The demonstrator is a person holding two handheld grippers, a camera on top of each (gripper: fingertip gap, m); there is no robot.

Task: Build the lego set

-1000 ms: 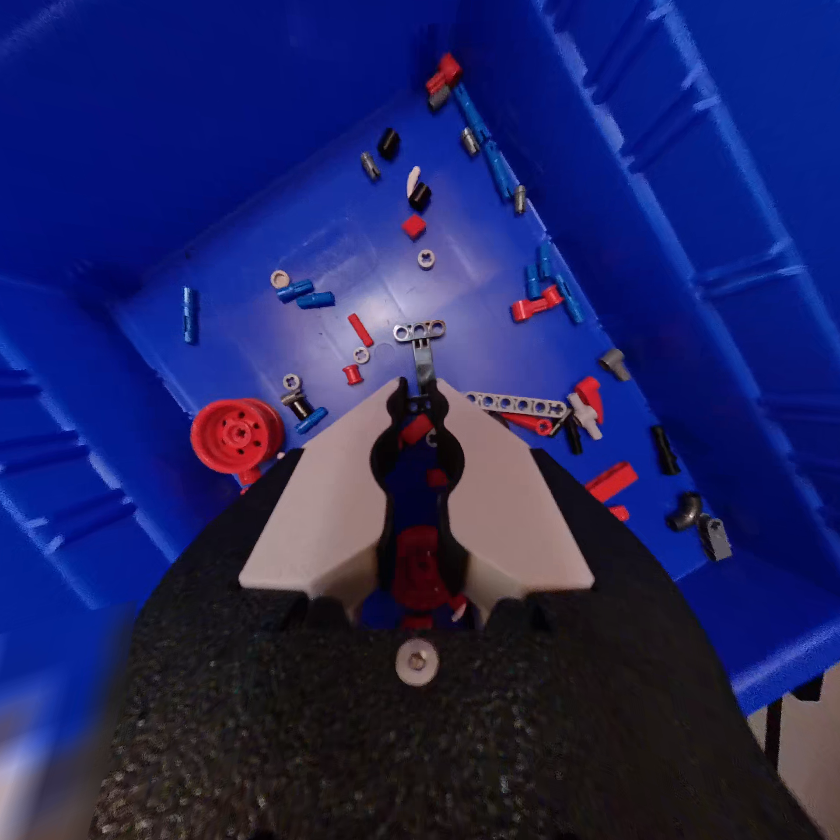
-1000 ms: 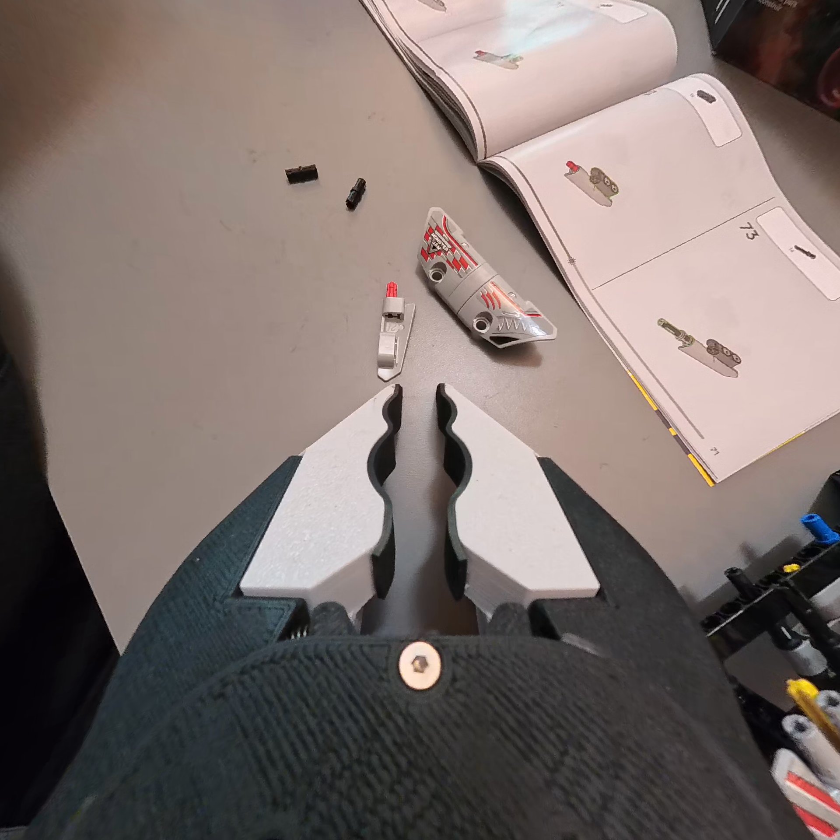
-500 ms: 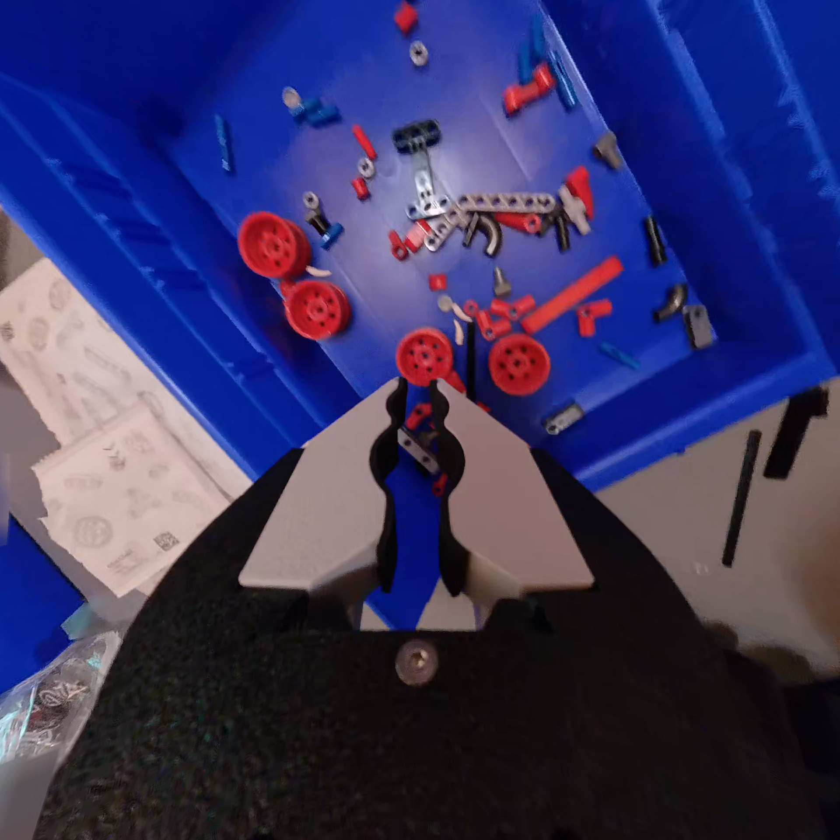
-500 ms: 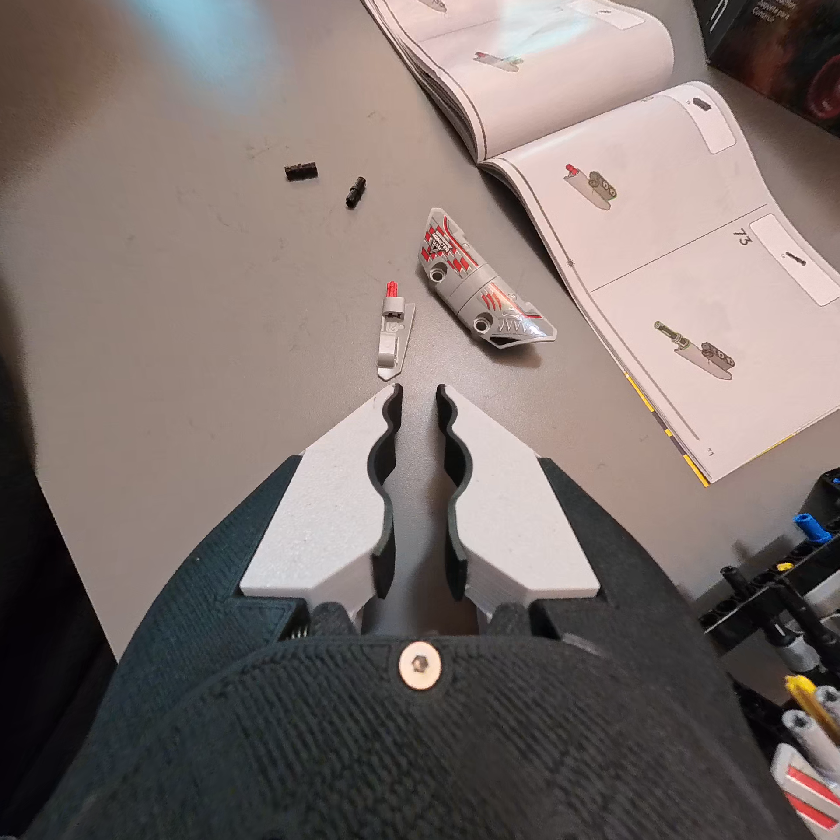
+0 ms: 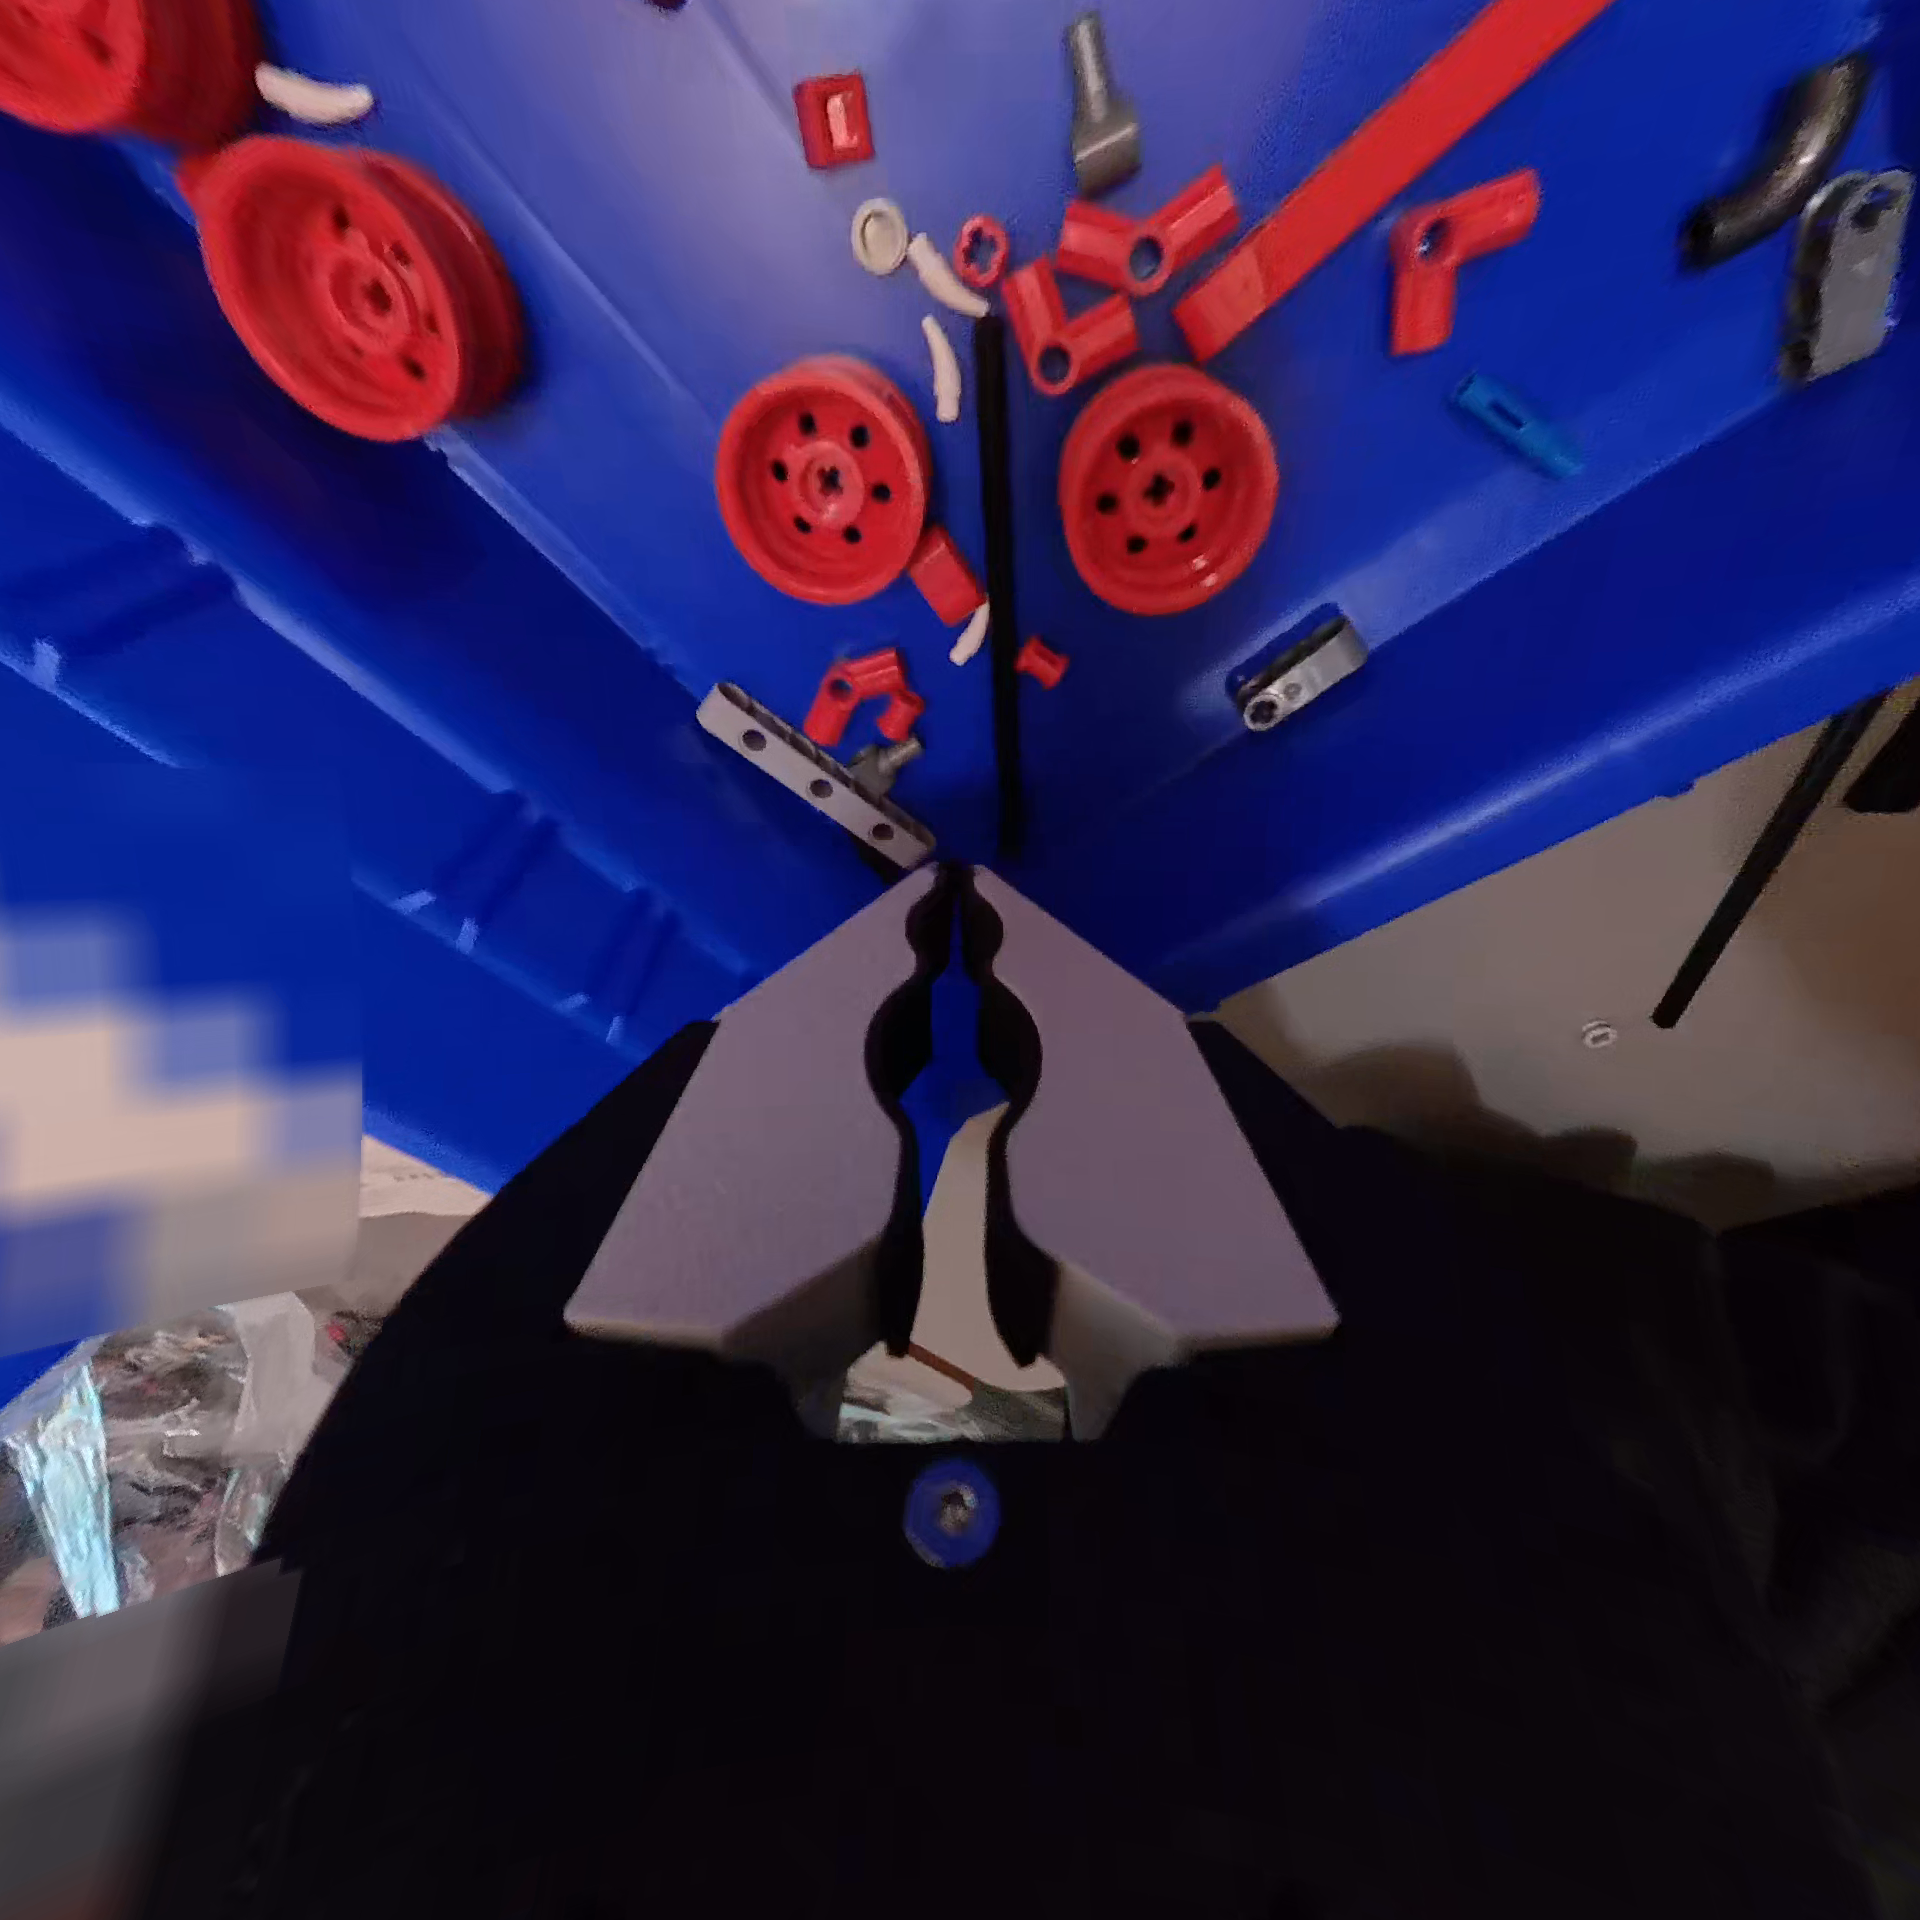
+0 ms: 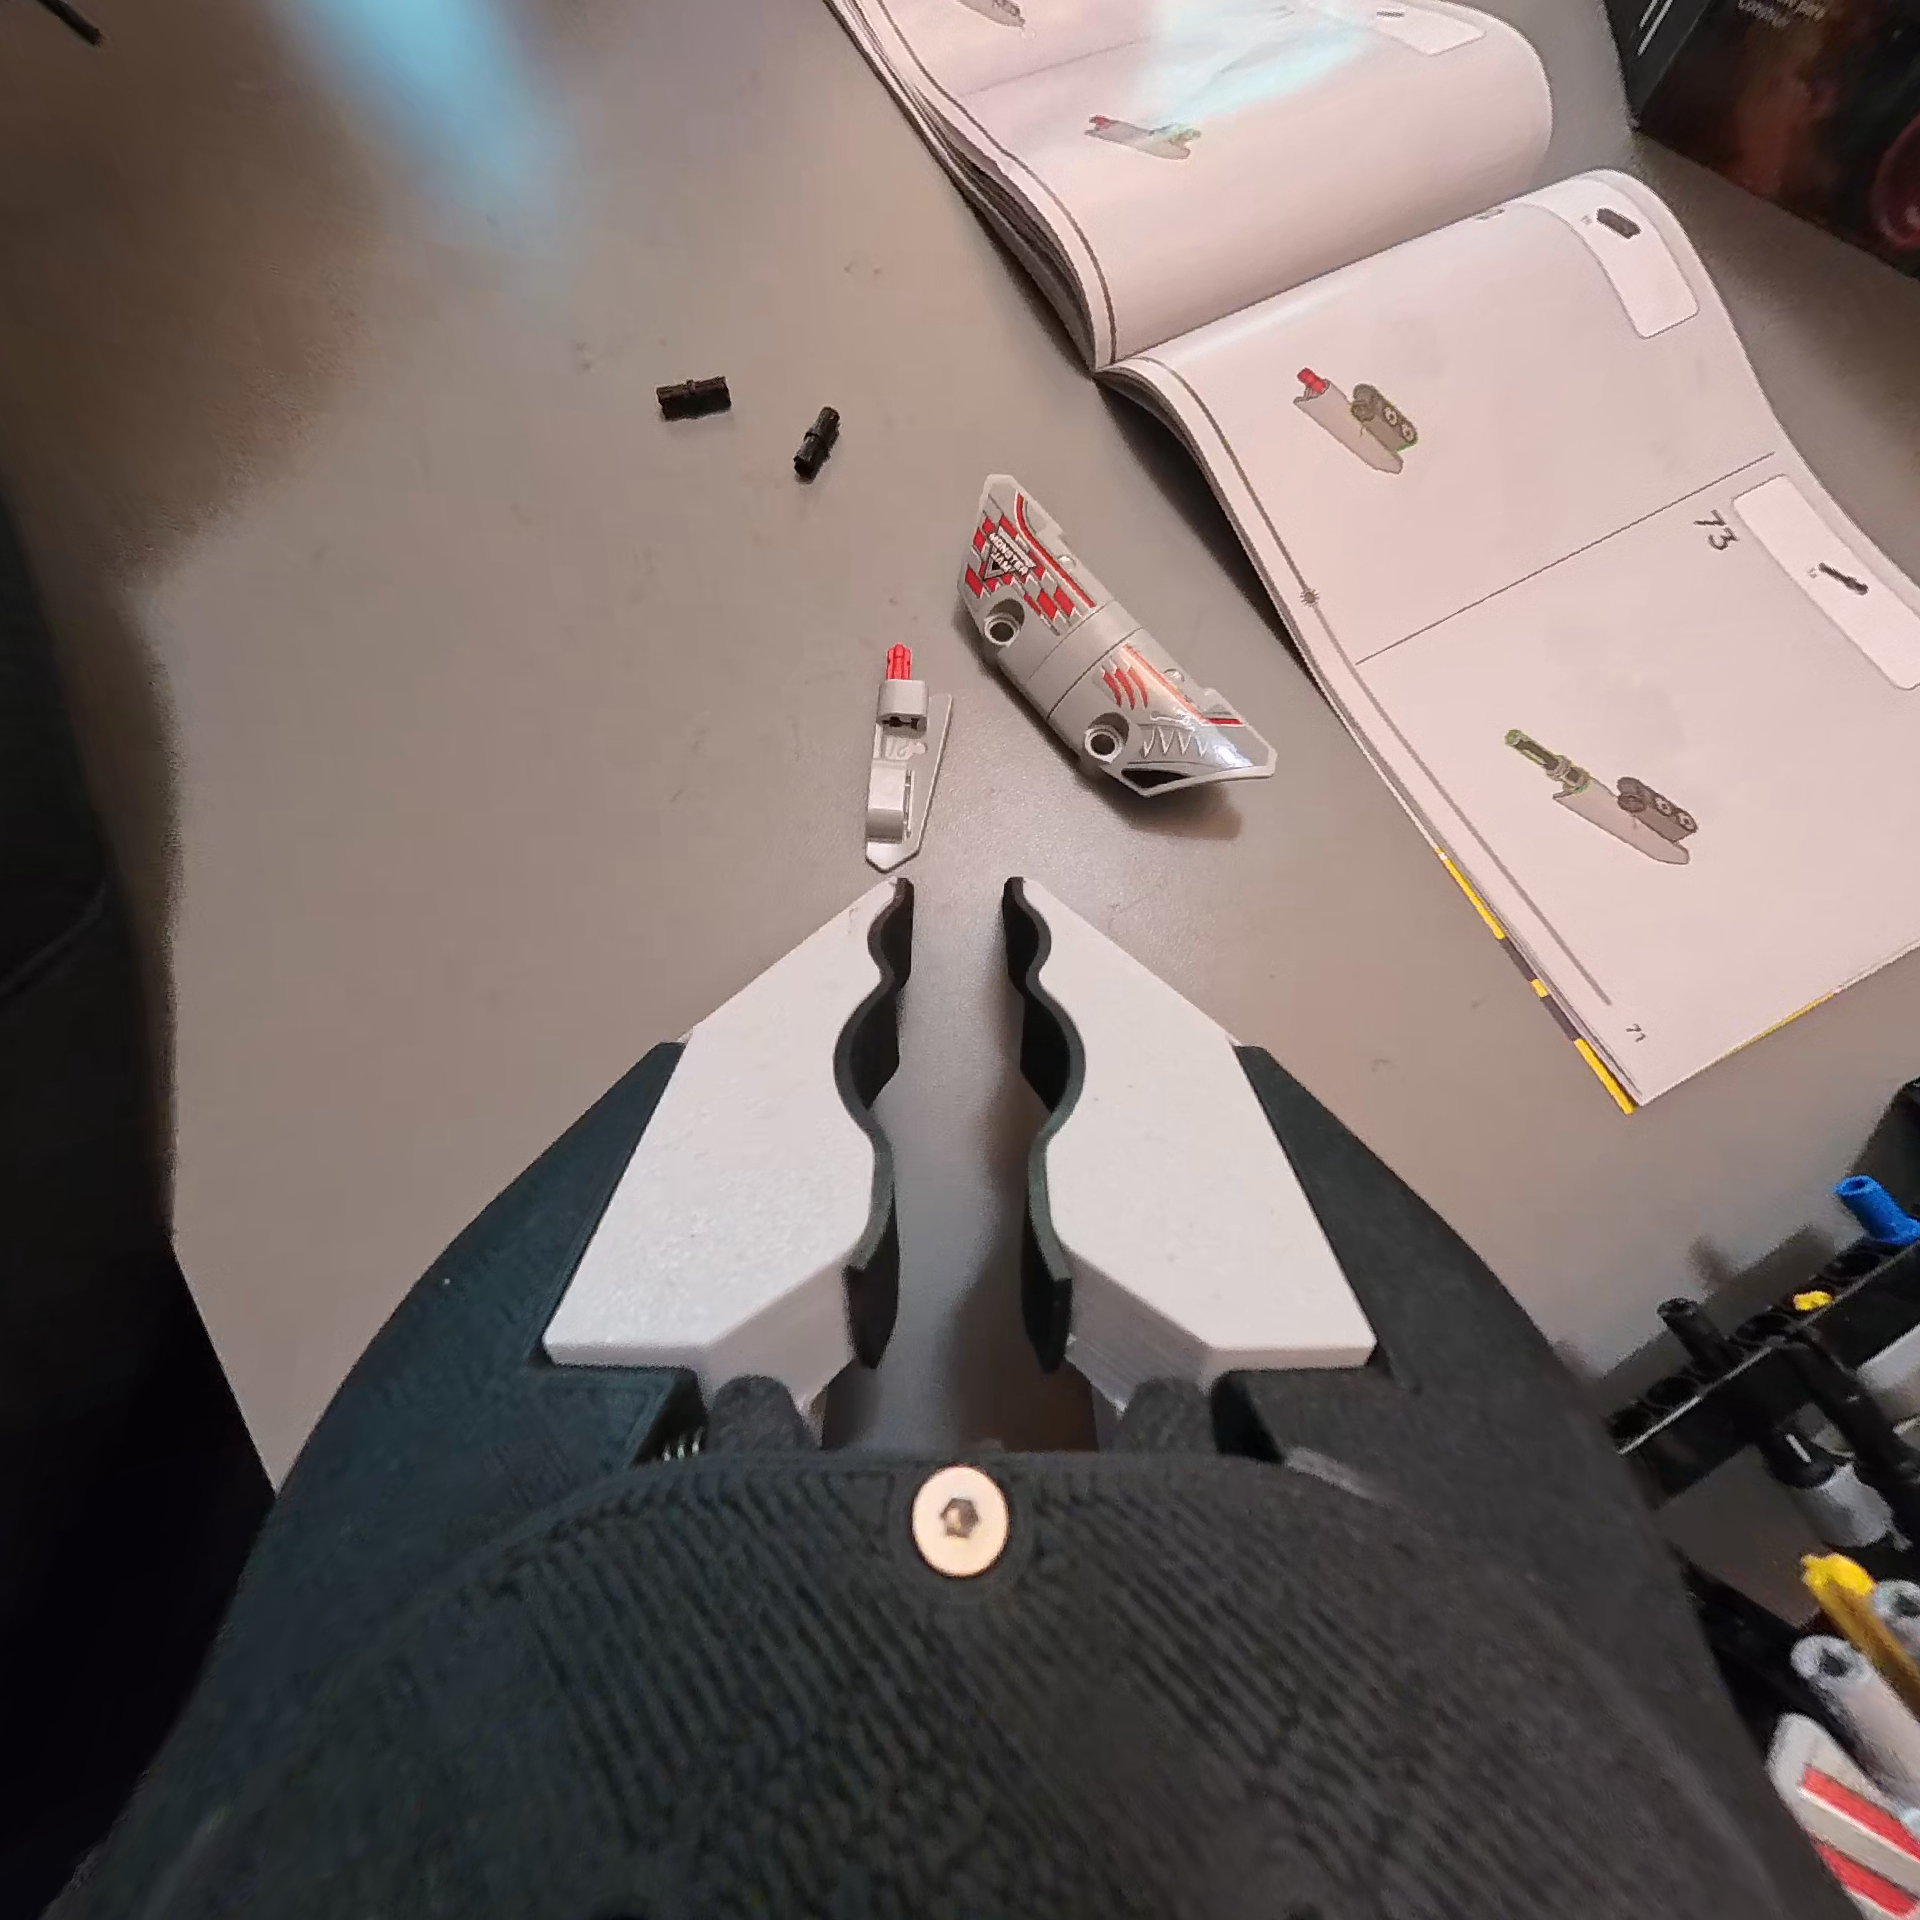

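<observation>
lego pieces, glossy plastic: ribbed red wheels (image 5: 821, 480), thin black axle (image 5: 1000, 582) in blue bin (image 5: 312, 665) ahead of left claw (image 5: 954, 878), tips nearly shut, empty. right claw (image 6: 956, 891) narrowly parted, hovering just behind small grey wedge part (image 6: 900, 764) on matte table (image 6: 468, 644).

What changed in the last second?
The left gripper drew back toward the near corner of the blue bin and its jaws closed; whether they pinch anything is unclear. The right gripper stayed open over the table, the grey panel unmoved.
</observation>
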